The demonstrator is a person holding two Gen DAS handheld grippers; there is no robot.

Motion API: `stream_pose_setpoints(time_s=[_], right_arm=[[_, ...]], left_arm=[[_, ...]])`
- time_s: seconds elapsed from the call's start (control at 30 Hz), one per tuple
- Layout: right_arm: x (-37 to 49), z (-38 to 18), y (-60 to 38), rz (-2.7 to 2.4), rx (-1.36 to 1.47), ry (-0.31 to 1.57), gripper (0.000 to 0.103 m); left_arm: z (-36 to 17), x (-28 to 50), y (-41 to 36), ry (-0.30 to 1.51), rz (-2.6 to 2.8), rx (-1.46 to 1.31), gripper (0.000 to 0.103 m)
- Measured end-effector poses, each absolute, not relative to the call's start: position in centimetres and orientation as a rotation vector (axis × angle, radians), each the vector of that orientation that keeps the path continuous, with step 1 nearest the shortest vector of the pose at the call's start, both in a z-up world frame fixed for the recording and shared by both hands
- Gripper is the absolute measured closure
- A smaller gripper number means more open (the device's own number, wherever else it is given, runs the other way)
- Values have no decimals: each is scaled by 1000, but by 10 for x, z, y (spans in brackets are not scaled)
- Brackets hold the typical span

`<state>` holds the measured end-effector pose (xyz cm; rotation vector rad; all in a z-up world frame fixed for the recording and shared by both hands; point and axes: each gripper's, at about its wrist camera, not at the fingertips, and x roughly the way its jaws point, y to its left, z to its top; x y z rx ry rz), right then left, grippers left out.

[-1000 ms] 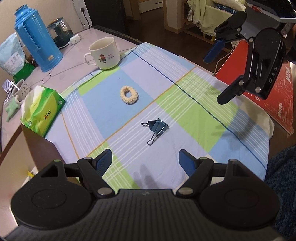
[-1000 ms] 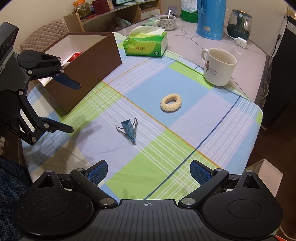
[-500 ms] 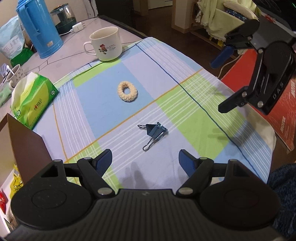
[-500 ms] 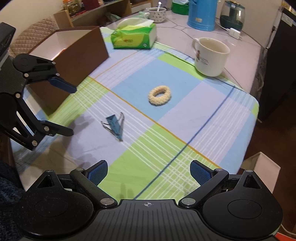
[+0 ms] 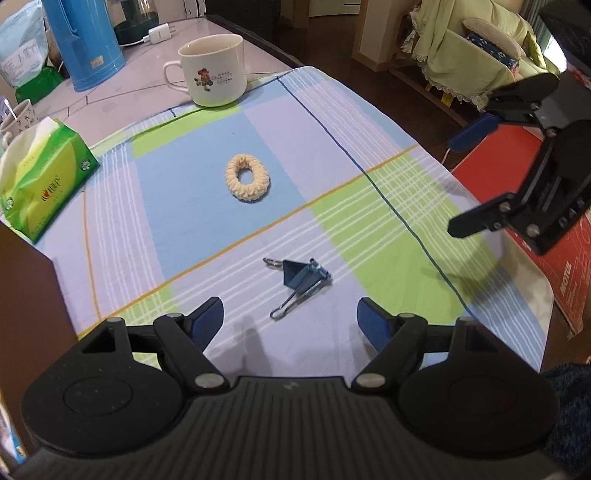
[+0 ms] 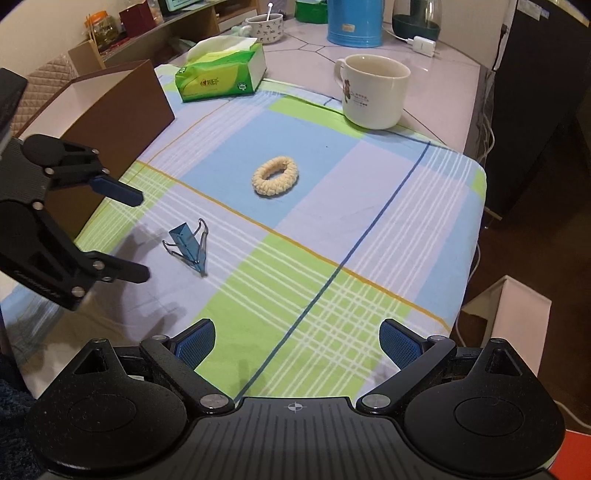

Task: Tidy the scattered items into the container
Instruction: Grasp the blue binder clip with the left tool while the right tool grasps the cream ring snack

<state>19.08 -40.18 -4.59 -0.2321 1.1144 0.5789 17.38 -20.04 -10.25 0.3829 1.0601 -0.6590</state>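
Left gripper (image 5: 290,318) fingers spread wide, empty, binder clip (image 5: 300,282) on the tablecloth (image 5: 388,236) just ahead between them. Hair tie (image 5: 248,177) farther ahead. Right gripper (image 6: 297,338) fingers also wide apart, empty; clip ahead-left, brown box (image 6: 110,122) beyond it at far left.

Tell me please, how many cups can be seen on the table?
2. A large white mug stands at the cloth's far edge. A small patterned cup with a spoon stands behind the tissue pack. Others may be hidden.
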Motion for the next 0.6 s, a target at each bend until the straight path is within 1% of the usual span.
stream_pose_setpoints(time_s=[0.13,0.17,0.23,0.33,0.37,0.4,0.43,0.47,0.57,0.6], right_arm=[[194,-48,-405,581,-203,1128,5],[194,-48,-406,584,-200,1130,5],[196,-50,-406,588,-200,1133,5],[201,-51,-406,591,-199,1134,5],[203,-52,-406,590,-198,1133,5],[205,-52,-405,591,-196,1133,5],[207,-53,-405,594,-193,1131,5],[210,-53,-404,598,-190,1128,5],[217,-54,-399,621,-185,1116,5],[220,-55,-396,631,-185,1110,5]], left_arm=[[-115,184,-207,1073,-657,352,27],[-118,187,-208,1079,-659,343,28],[-123,191,-211,1093,-667,324,34],[-131,195,-213,1111,-686,298,53],[-133,196,-213,1118,-691,289,67],[-135,196,-212,1126,-696,279,78],[-137,196,-212,1134,-701,270,82],[-137,196,-210,1135,-704,263,91],[-133,194,-205,1119,-718,259,96],[-131,194,-203,1110,-721,265,96]])
